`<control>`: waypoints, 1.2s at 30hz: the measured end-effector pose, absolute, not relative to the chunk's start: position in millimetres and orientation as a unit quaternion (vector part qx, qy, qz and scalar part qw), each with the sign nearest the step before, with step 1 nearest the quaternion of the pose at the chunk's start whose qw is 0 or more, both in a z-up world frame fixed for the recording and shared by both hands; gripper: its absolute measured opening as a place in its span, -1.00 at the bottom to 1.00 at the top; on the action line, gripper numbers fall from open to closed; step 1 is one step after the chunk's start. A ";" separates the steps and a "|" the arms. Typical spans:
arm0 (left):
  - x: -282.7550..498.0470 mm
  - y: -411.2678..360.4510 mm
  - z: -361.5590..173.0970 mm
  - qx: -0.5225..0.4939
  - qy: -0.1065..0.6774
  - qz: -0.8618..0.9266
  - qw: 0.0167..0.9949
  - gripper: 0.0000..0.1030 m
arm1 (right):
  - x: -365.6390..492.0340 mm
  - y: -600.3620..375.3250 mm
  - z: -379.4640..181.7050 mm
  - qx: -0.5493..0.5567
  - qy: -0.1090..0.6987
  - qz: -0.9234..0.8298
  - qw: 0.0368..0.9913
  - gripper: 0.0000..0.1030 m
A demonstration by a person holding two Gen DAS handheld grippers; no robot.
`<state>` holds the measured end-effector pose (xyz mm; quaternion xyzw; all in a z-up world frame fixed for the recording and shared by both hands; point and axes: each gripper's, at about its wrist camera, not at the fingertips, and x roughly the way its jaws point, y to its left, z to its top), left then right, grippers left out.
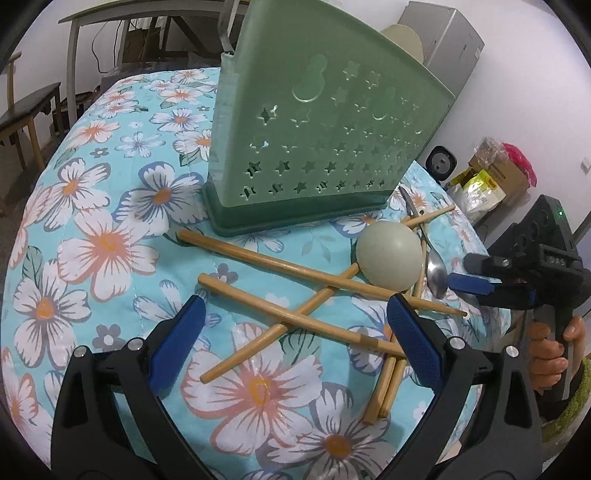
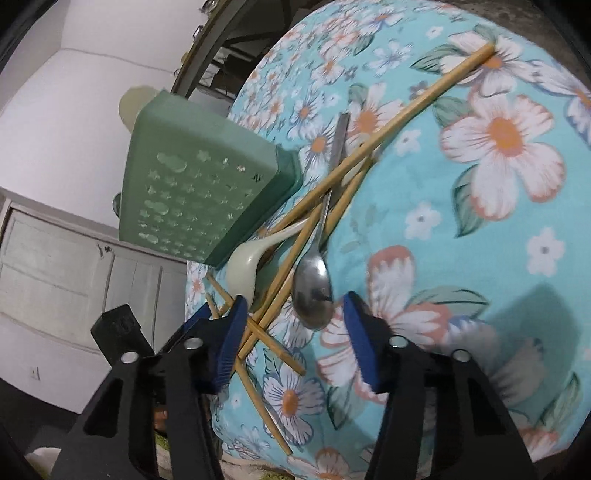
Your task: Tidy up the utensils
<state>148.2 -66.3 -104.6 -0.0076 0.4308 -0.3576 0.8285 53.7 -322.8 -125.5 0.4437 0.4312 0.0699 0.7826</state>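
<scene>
A green star-punched utensil holder (image 1: 314, 122) (image 2: 195, 195) stands on the table. In front of it lies a heap of several wooden chopsticks (image 1: 280, 269) (image 2: 332, 184), crossed over one another. A pale ceramic spoon (image 1: 389, 254) (image 2: 243, 266) and a metal spoon (image 1: 436, 273) (image 2: 312, 291) lie among them. My left gripper (image 1: 295, 302) is open wide just above the crossed chopsticks, with nothing touching its pads. My right gripper (image 2: 295, 299) (image 1: 465, 273) has its blue pads on either side of the metal spoon's bowl, apart from it.
The round table wears a blue flowered cloth (image 1: 92, 221) and drops off close behind both grippers. A metal handle (image 1: 225, 29) and a pale round piece (image 1: 404, 38) stick out of the holder. A bench (image 1: 29, 107) stands left; boxes and bags (image 1: 495, 177) right. A hand (image 1: 550, 350) grips the right handle.
</scene>
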 end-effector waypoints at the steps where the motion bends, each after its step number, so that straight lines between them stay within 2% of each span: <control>1: 147.8 -66.2 -103.6 -0.005 0.430 -0.356 0.830 0.84 | 57.6 -319.2 -126.8 0.441 0.434 0.068 0.783 -0.33; 2: 146.4 -66.6 -101.0 -0.002 0.426 -0.355 0.832 0.84 | 59.4 -316.8 -128.1 0.437 0.437 0.065 0.784 -0.56; 4: 141.8 -64.6 -91.5 0.008 0.408 -0.356 0.841 0.84 | 59.1 -316.1 -131.1 0.440 0.435 0.066 0.783 -0.80; 9: 127.2 -71.7 -66.4 0.043 0.357 -0.371 0.856 0.84 | 46.7 -324.4 -128.2 0.457 0.405 0.076 0.788 -0.92; 13: 121.5 -88.7 -55.4 0.061 0.337 -0.389 0.855 0.83 | 35.4 -334.5 -122.5 0.466 0.388 0.077 0.791 -0.95; 18: 113.2 -119.0 -54.1 0.112 0.325 -0.408 0.846 0.39 | 14.8 -349.7 -116.1 0.466 0.370 0.059 0.802 -0.95; 24: 124.5 -150.5 -73.0 0.148 0.357 -0.416 0.824 0.03 | 8.4 -356.1 -126.3 0.479 0.370 0.061 0.794 -0.95; 30: 137.7 -144.2 -81.7 0.121 0.390 -0.415 0.813 -0.18 | 16.6 -355.5 -135.8 0.515 0.362 0.094 0.771 -0.87; 31: 137.1 -142.2 -82.2 0.123 0.391 -0.415 0.812 -0.19 | 18.3 -354.8 -136.5 0.514 0.364 0.095 0.771 -0.76; 32: 135.7 -140.2 -82.8 0.124 0.394 -0.414 0.811 -0.19 | 19.8 -354.6 -137.7 0.515 0.365 0.095 0.770 -0.50; 33: 134.4 -137.5 -84.0 0.122 0.398 -0.416 0.809 -0.19 | 21.5 -354.5 -138.8 0.515 0.366 0.094 0.769 -0.39; 34: 134.2 -136.1 -84.8 0.120 0.401 -0.419 0.806 -0.19 | 23.9 -353.5 -138.8 0.511 0.366 0.093 0.772 -0.32; 36: 132.2 -133.7 -90.0 0.118 0.410 -0.420 0.801 -0.19 | 32.5 -349.6 -138.7 0.495 0.375 0.092 0.779 -0.32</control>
